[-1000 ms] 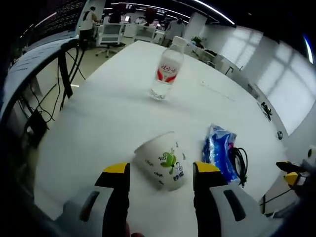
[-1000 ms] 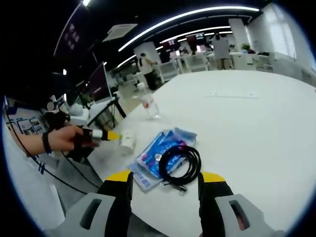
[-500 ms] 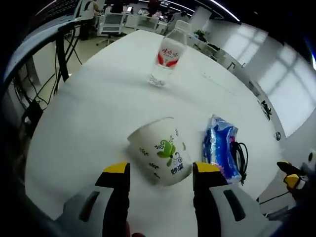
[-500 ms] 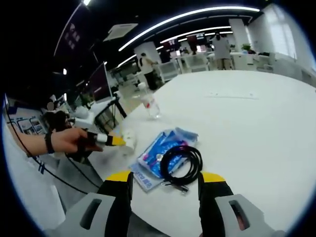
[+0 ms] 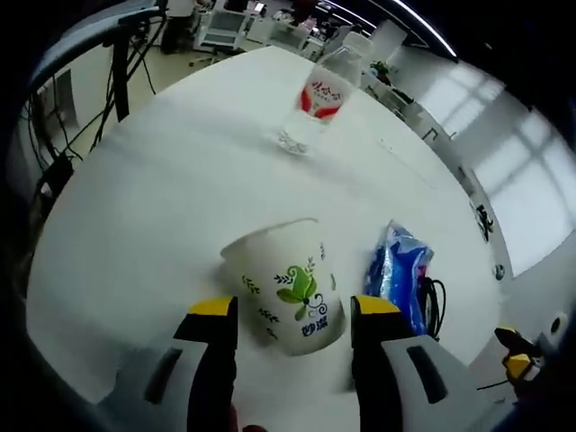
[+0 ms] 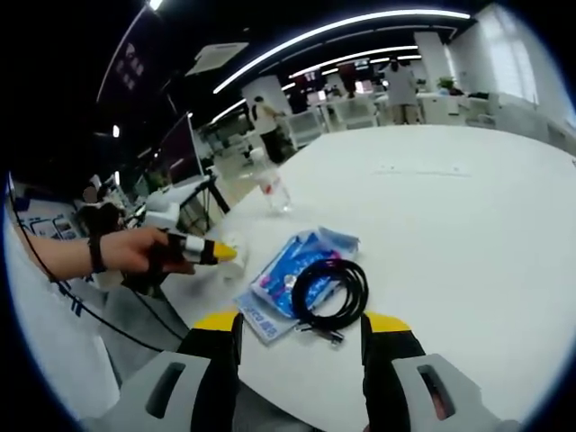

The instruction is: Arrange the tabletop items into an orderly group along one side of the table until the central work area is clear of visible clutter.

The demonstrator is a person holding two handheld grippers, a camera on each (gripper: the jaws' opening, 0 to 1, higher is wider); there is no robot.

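Between the left gripper [image 5: 292, 310] spread fingers, paper cup [image 5: 286, 286] ungripped, right gripper [image 6: 301, 324] open short of cable [image 6: 327, 292]

The left gripper [image 5: 292, 317] has grey jaws with yellow tips. The right gripper [image 6: 300, 328] matches. The hand [image 6: 135, 252] wears a dark wristband, perhaps a watch.

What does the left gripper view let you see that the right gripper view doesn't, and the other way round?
Left gripper view: the paper cup up close, with its green leaf print, between the open jaws of the left gripper.

Right gripper view: a person's hand holding the left gripper, and the whole black cable coiled on top of the blue packet.

Both: the cup, the water bottle, the blue packet, at least part of the cable, and the white table.
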